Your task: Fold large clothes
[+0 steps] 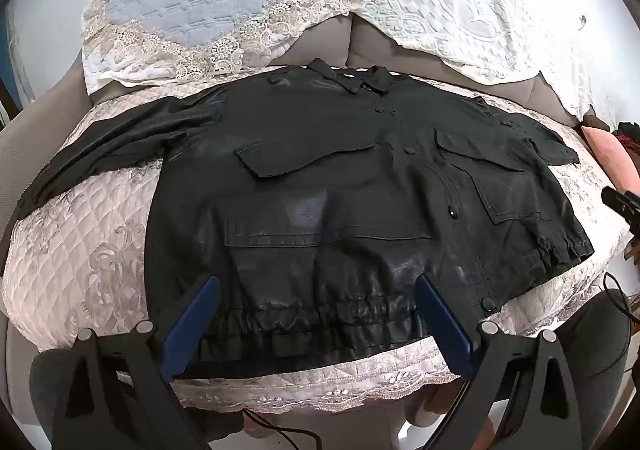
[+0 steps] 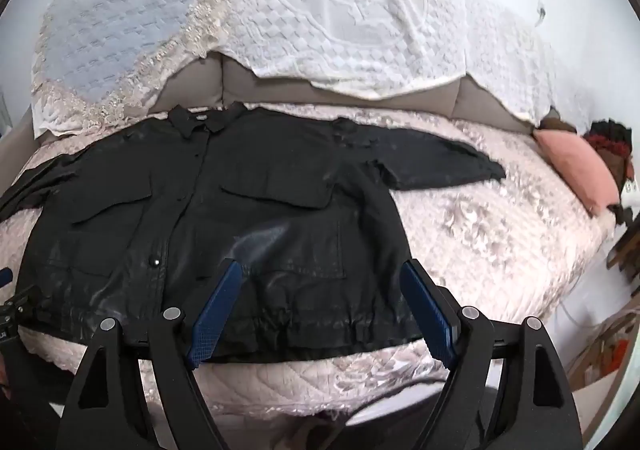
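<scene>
A black leather-look jacket [image 1: 340, 177] lies flat and face up on the quilted pink cover [image 1: 80, 250] of a sofa, collar at the back, both sleeves spread to the sides. Its gathered hem runs along the front edge. My left gripper [image 1: 318, 286] hovers open above the hem, blue pads wide apart, nothing between them. In the right wrist view the same jacket [image 2: 240, 209] fills the left half, and my right gripper [image 2: 322, 270] stands open over its right hem corner, clear of the cloth. The tip of the right gripper also shows at the left wrist view's right edge.
White lace-trimmed covers [image 1: 460, 9] drape over the sofa back. A pink cushion [image 2: 572, 165] and a dark red bundle [image 2: 612, 145] lie at the right end. Bare pink cover [image 2: 500, 230] stretches right of the jacket. Black cables [image 1: 616, 302] hang by the front right.
</scene>
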`<action>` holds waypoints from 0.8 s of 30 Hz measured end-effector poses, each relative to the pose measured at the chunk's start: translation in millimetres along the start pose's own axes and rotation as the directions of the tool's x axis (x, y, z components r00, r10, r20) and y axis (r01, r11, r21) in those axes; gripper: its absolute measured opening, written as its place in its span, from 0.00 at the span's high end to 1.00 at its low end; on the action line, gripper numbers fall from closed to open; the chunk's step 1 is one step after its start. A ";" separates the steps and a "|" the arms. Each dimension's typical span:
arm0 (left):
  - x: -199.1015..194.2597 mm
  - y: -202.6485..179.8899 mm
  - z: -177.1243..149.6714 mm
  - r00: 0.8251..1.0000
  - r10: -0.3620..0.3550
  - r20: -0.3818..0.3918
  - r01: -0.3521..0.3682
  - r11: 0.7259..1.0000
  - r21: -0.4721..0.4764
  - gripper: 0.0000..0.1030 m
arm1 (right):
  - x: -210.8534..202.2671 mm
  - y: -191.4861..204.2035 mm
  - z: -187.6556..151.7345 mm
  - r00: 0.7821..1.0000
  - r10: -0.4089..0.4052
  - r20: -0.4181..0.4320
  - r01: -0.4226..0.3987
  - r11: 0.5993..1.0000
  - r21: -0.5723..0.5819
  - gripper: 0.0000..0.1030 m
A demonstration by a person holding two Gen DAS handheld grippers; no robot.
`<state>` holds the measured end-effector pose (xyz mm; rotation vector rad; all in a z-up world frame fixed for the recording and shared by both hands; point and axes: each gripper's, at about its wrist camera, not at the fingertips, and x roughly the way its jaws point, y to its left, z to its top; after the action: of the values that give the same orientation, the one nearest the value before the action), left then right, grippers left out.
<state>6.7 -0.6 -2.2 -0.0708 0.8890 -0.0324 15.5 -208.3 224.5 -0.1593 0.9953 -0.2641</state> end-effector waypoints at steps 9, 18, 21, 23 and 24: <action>-10.2 2.3 -1.5 1.000 -0.006 0.018 0.006 1.000 0.000 0.05 | -11.6 5.3 12.0 0.996 0.008 0.084 -0.006 1.000 -0.016 0.20; -22.6 7.4 -3.2 0.999 -0.007 0.051 0.008 1.000 -0.022 0.05 | -31.7 -9.2 23.9 0.992 0.002 0.129 -0.005 1.000 0.023 0.20; -24.2 7.2 -3.9 0.998 -0.010 0.055 0.011 1.000 -0.023 0.05 | -36.1 -6.9 26.1 0.991 0.010 0.132 -0.013 1.000 0.025 0.20; -24.5 5.8 -3.8 0.998 -0.006 0.056 0.007 1.000 -0.016 0.05 | -37.8 -5.5 27.0 0.991 0.020 0.130 -0.022 1.000 0.019 0.20; -24.2 5.6 -3.6 0.998 -0.004 0.055 0.005 1.000 -0.015 0.05 | -37.7 -4.1 29.1 0.991 0.027 0.128 -0.029 0.999 0.017 0.20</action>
<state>-11.3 6.2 13.8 -0.0870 0.8337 -0.0278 19.9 -200.9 271.6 -0.1431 0.8672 -0.2347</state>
